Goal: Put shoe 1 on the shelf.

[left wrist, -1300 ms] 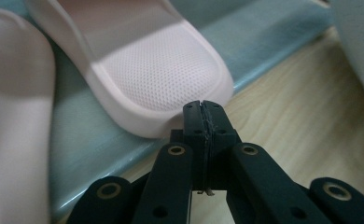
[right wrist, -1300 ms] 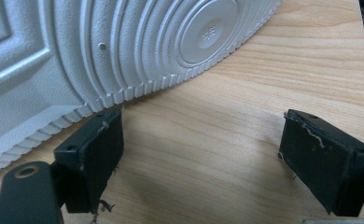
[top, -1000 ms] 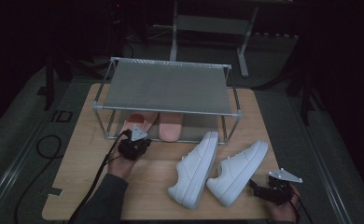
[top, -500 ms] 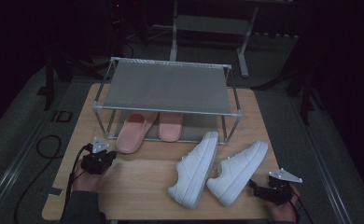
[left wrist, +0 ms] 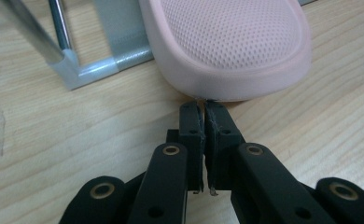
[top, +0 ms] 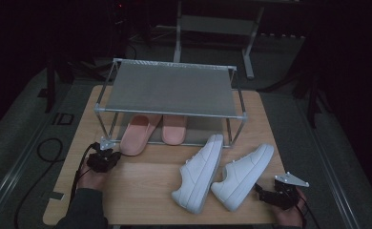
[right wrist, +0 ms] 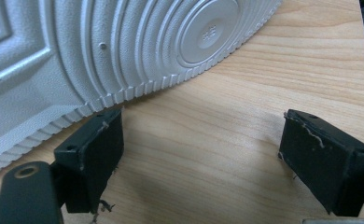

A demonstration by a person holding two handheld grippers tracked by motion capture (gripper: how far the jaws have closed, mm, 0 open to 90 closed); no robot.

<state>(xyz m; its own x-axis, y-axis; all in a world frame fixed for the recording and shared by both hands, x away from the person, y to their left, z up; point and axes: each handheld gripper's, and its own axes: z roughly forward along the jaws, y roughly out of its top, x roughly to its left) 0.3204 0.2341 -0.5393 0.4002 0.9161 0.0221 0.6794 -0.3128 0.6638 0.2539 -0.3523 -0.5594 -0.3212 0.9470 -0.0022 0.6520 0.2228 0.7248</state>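
Note:
Two pink slippers lie under a metal rack (top: 170, 88). The left slipper (top: 137, 133) pokes out past the rack's front edge, with the right slipper (top: 174, 129) beside it. My left gripper (top: 111, 155) rests on the table at the left slipper's near end. Its jaws have just been opening a hair, and a thin slit with nothing in it shows between them. The left gripper's tips (left wrist: 203, 103) stop just short of the slipper's rounded end (left wrist: 231, 42). Two white sneakers (top: 201, 171) (top: 243, 174) lie in front. My right gripper (right wrist: 203, 126) stands open beside the right sneaker's sole (right wrist: 101, 46).
The rack's front left leg and foot (left wrist: 87, 70) stand just left of the slipper. The wooden table (top: 141, 186) has bare room between my left hand and the sneakers. Cables trail off the table's left side (top: 46, 152). Dark floor surrounds the table.
My left gripper drew back from the left slipper's near end, leftward and toward the person, leaving the slipper lying under the rack's edge. The right gripper and sneakers stayed put.

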